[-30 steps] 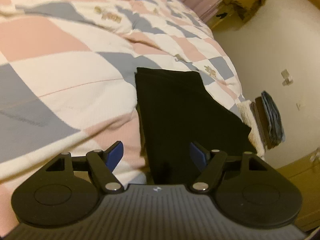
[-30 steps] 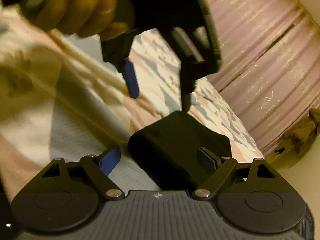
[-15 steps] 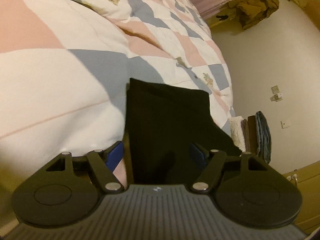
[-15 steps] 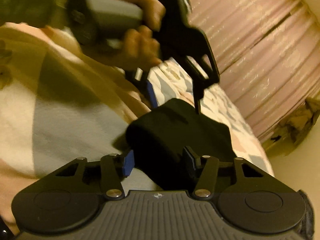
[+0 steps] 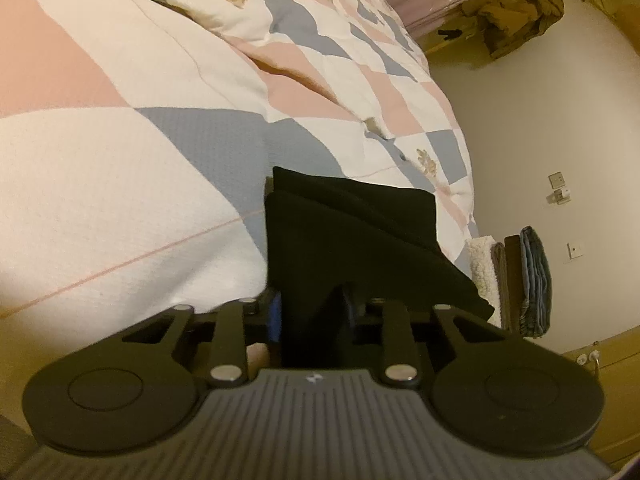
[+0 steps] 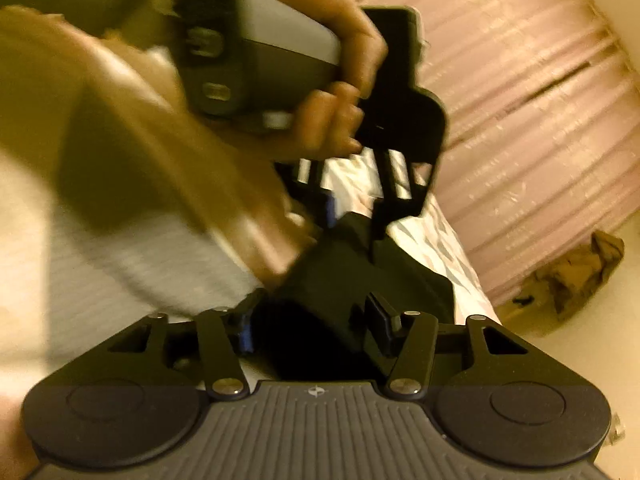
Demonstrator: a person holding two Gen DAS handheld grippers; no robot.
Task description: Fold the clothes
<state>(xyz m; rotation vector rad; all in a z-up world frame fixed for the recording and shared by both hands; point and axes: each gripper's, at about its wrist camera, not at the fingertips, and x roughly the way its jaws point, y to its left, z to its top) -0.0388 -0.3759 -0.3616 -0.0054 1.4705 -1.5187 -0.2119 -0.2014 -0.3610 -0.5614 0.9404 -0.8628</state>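
A black folded garment [image 5: 352, 232] lies on the checked quilt [image 5: 140, 120] near the bed's right edge. In the left wrist view my left gripper [image 5: 312, 312] is shut on the garment's near edge, and the cloth bunches up between the blue pads. The right wrist view is blurred. It shows my right gripper [image 6: 312, 324] shut on the thick near end of the same garment [image 6: 332, 280]. Beyond that, a hand [image 6: 332, 120] holds the left gripper [image 6: 352, 228], which clamps the garment's far end.
A stack of folded clothes [image 5: 528, 280] stands beside the bed's right edge, against a pale wall with sockets [image 5: 560, 192]. A brown jacket [image 5: 516, 12] hangs at the far right. Pink curtains [image 6: 520, 120] close off the back.
Both grippers went from open to shut on the black garment. The left gripper came down onto the end opposite the right one.
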